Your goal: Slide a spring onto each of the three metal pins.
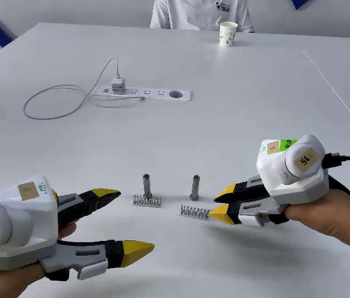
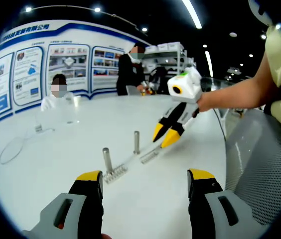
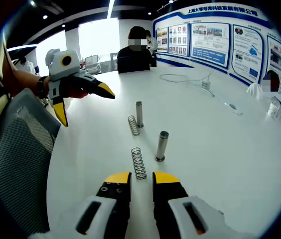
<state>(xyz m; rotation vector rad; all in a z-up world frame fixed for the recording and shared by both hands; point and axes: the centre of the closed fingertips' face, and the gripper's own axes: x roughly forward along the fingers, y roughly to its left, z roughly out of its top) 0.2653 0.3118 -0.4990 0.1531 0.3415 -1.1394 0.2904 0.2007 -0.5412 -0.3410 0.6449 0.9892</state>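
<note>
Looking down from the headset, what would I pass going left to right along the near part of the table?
left gripper → left pin → right pin → right gripper

White table (image 1: 237,81), 2 silver pins (image 1: 147,185) — grey springs (image 1: 195,212)

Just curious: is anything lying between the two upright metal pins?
No. In the head view, the table between the left pin and the right pin is bare.
</note>
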